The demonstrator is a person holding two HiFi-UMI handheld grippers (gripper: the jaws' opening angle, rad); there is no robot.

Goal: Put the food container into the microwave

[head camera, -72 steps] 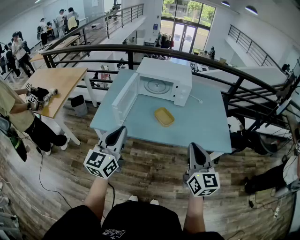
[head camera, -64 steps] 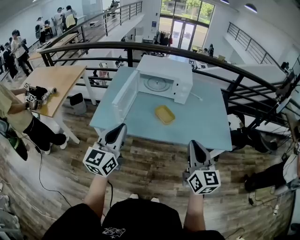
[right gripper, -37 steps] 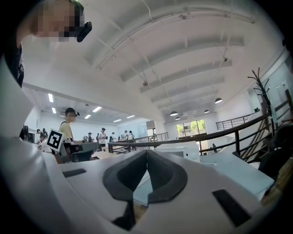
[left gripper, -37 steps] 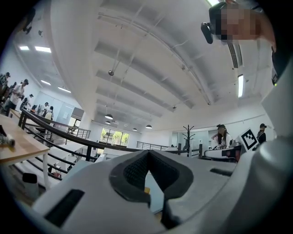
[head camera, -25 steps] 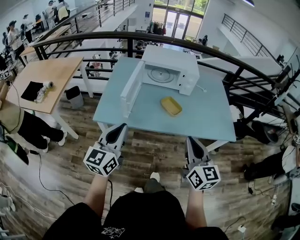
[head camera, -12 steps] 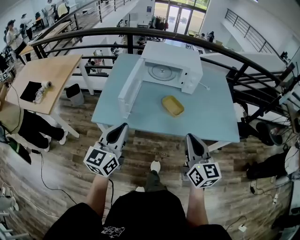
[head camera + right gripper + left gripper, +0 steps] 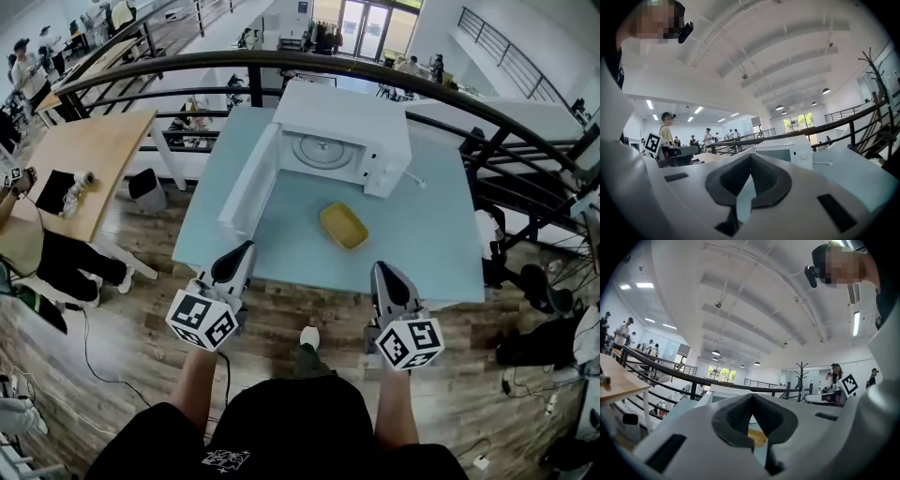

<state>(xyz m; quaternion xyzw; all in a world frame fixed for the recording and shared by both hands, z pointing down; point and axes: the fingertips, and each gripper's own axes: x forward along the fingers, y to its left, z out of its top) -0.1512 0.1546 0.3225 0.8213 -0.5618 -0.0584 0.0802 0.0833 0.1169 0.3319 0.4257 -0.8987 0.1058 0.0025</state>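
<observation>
The blue table point(image 7: 427, 258) looms closer as the person steps up, the yellow food container point(image 7: 344, 226) lying untouched before the open microwave point(image 7: 342, 117), left gripper point(image 7: 239, 251) and right gripper point(image 7: 384, 273) both clenched empty, pickup yet to begin.

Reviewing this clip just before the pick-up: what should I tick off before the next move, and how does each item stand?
1. Microwave door open: ok.
2. Cavity free, only the turntable showing: ok.
3. Food container unobstructed on the table: ok.
4. Left gripper jaws apart: not ok, together and empty.
5. Right gripper jaws apart: not ok, together and empty.
6. Grippers over the table: not ok, both short of its edge.
</observation>
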